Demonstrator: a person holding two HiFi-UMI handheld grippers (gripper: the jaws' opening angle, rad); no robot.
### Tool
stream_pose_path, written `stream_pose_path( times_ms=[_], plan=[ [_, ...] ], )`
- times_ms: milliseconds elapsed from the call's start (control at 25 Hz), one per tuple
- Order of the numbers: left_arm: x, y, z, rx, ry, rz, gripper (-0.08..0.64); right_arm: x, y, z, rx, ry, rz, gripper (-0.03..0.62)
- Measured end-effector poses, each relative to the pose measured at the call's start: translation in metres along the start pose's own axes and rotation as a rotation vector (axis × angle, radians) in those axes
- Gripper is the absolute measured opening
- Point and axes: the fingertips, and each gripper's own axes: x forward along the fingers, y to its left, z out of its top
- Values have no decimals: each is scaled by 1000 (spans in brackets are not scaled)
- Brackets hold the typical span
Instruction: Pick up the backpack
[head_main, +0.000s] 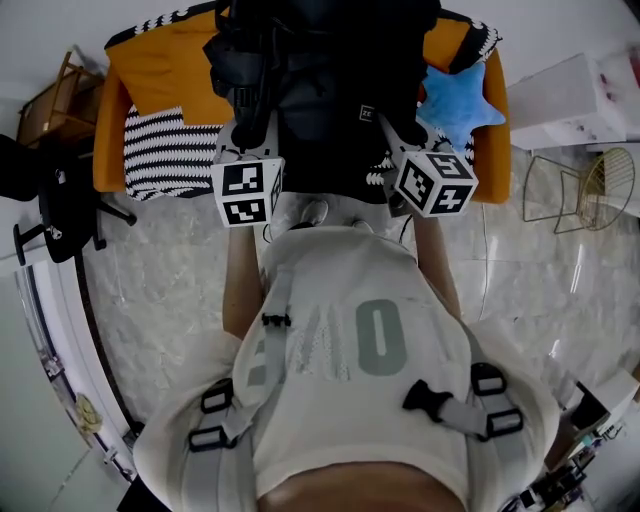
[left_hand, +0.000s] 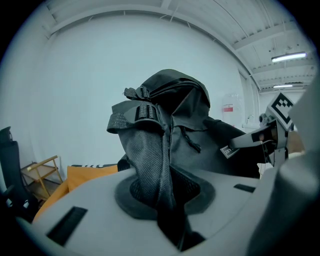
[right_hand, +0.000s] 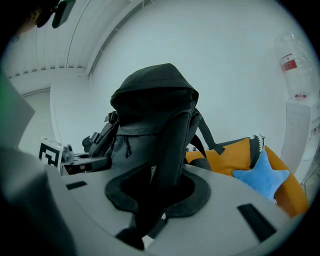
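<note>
Backpack hangs from both your grippers, so the pick-up looks largely done. In the gripper views its body seems to sit above the orange couch, though its underside is hidden, so you cannot confirm it is clear. Your left gripper is clamped on the mesh shoulder strap, with the bag's bulk directly ahead of and above its jaws. Your right gripper pinches a dark part of the bag the same way, the body rising straight in front of it. At most, what remains is holding it steady.
</note>
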Motion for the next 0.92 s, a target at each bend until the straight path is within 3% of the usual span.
stream_pose_path(
  times_ms=[920],
  plan=[
    [2,1,12,8,-28,-22,75,-5,1,10,23,-40,-4,98]
  ],
)
